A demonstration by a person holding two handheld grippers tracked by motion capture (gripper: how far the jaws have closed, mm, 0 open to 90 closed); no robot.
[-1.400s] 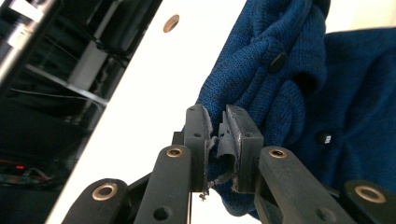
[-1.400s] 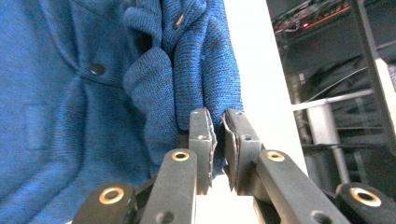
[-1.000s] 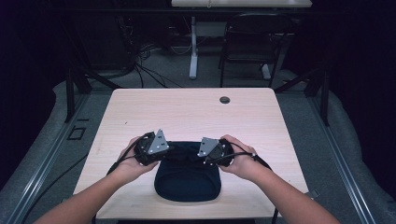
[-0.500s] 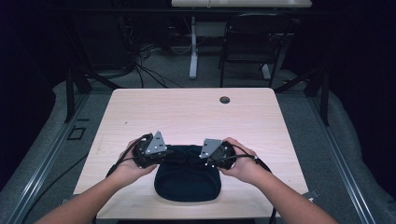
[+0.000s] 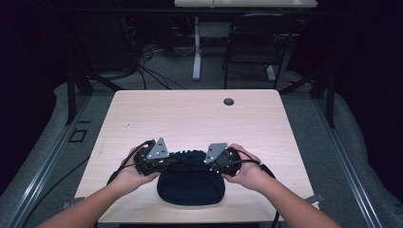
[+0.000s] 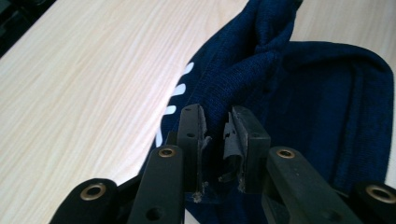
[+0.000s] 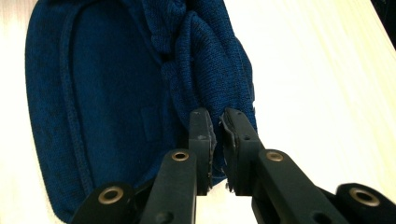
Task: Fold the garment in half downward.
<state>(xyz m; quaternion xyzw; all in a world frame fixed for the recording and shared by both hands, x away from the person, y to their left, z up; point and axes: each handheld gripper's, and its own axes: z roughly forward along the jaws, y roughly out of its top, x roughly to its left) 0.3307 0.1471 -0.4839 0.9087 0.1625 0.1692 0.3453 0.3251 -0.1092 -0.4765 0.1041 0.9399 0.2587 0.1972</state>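
Fabric of a dark blue knitted garment (image 5: pixel 191 183) lies at the near edge of the table (image 5: pixel 190 118), between the two hands. Compared with one second ago, the left tool (image 5: pixel 170 162) and the right tool (image 5: pixel 205 160) have come a little closer together, and the far edge of the cloth is now gathered into a raised, twisted fold between them. In the left gripper view the jaws are clenched on the blue cloth (image 6: pixel 261 74), near some white printed marks (image 6: pixel 180 88). In the right gripper view the jaws of the right tool (image 7: pixel 217 126) also pinch a bunched edge of the same garment (image 7: pixel 116 84). I judge that the person is folding or bunching the garment, and that both grasps are holding well, because the fold stands up from the table. The next move probably needs both tools to travel together, otherwise the knit may slip.

The table is pale wood with a small round dark cap (image 5: pixel 228 101) near its far edge. Behind it the room is dark, with cables (image 5: pixel 147 66) on a grey floor and a white desk leg (image 5: pixel 196 52).
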